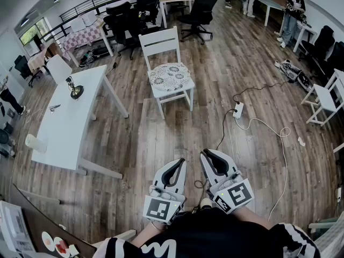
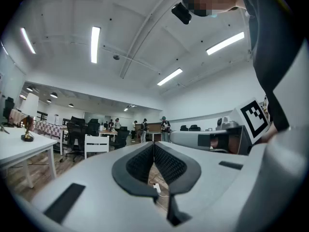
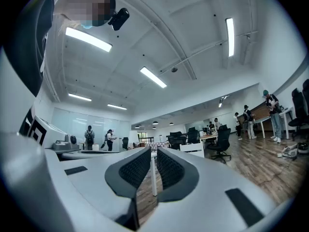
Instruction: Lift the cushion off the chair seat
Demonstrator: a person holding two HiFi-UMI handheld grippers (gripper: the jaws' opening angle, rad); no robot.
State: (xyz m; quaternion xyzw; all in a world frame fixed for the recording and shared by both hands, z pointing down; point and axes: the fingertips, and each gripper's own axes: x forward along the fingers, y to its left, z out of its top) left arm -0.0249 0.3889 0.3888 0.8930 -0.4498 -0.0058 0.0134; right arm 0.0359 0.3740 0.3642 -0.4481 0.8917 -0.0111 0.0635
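Note:
A white wooden chair stands on the plank floor in the middle of the head view, and a round, pale, patterned cushion lies flat on its seat. Both grippers sit low in that view, close to the person's body and far from the chair. My left gripper points level towards the chair; its jaws meet at the tips and hold nothing. My right gripper is beside it, with a narrow gap between its jaws and nothing in it. The left gripper view shows the chair small and far off.
A long white table with a small dark lamp stands left of the chair. A power strip and a white cable lie on the floor to the right. Black office chairs are behind, and people stand at the far right.

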